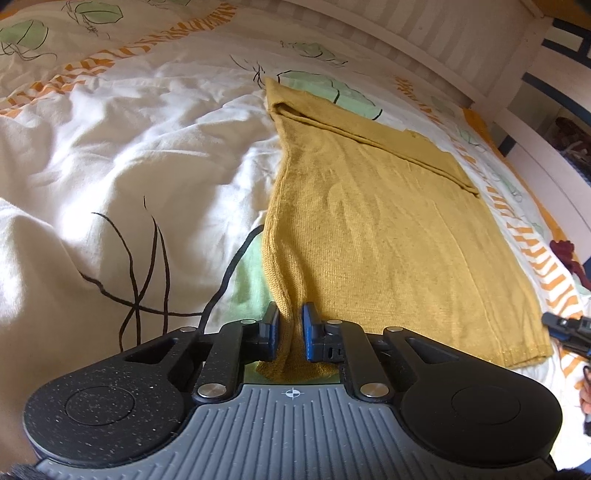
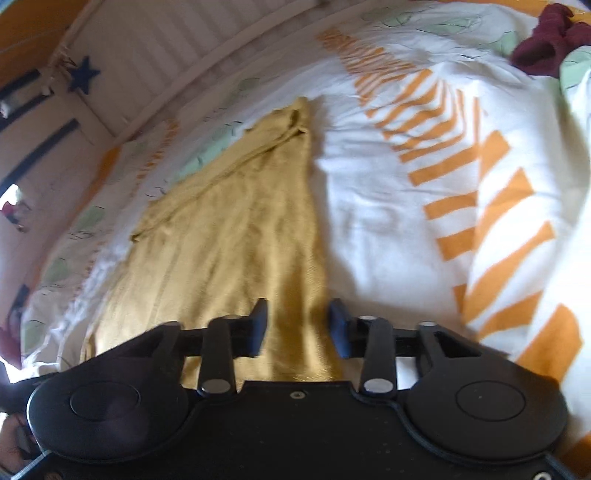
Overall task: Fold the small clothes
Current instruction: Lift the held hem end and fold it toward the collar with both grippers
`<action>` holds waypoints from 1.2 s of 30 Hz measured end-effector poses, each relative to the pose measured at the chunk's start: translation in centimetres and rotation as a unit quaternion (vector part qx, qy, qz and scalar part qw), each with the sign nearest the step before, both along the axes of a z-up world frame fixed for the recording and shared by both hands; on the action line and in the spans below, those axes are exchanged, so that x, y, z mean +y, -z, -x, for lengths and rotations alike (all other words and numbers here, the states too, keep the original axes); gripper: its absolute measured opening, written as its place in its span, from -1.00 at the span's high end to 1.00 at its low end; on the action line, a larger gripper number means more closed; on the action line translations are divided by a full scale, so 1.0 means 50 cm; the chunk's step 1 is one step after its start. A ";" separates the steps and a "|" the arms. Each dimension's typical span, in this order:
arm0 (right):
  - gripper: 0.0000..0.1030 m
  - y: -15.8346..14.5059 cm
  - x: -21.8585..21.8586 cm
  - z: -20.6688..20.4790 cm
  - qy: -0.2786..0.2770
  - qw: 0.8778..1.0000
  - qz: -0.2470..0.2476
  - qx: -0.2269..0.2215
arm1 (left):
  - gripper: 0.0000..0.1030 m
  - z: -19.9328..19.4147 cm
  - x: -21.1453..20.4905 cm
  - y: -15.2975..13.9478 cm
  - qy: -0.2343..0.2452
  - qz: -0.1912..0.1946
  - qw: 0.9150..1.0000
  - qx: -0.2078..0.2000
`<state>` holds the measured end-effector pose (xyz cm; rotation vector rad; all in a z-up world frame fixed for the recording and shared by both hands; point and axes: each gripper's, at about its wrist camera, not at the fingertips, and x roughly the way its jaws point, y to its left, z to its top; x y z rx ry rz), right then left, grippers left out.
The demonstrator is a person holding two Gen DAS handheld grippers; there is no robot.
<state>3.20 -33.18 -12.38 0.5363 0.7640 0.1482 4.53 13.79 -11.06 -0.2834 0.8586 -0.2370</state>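
Note:
A mustard-yellow knit garment (image 1: 388,229) lies spread on the bed, with a folded strip along its far side. My left gripper (image 1: 290,325) is shut on the garment's near left corner, and the cloth is bunched between the blue pads. In the right wrist view the same garment (image 2: 229,236) runs away from me. My right gripper (image 2: 297,325) is open, its jaws standing apart over the garment's near right edge, with no cloth pinched. The right gripper's tip also shows in the left wrist view (image 1: 565,328) at the right edge.
The bed is covered by a rumpled white duvet (image 1: 129,155) with orange stripes and green leaf prints. A dark red garment (image 2: 550,33) lies at the far right. A white slatted bed frame (image 2: 155,48) runs along the far side.

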 end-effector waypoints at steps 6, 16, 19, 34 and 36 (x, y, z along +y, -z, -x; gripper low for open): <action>0.23 0.005 0.017 -0.009 -0.023 0.999 0.022 0.013 | 0.74 -0.003 0.004 0.005 -0.004 0.009 1.000 0.005; 0.81 -0.063 0.003 -0.007 -0.035 0.999 -0.016 -0.023 | 0.88 -0.011 0.018 -0.066 -0.032 0.055 0.997 -0.034; 0.82 -0.098 -0.013 -0.019 -0.028 0.998 -0.041 -0.041 | 0.88 -0.027 0.013 -0.102 -0.028 0.058 0.997 -0.052; 0.82 -0.189 -0.046 -0.177 0.020 0.990 -0.114 -0.084 | 0.88 -0.184 -0.002 -0.221 -0.043 0.078 0.989 -0.115; 0.82 -0.194 -0.050 -0.210 0.027 0.989 -0.117 -0.086 | 0.88 -0.219 -0.001 -0.225 -0.046 0.080 0.988 -0.120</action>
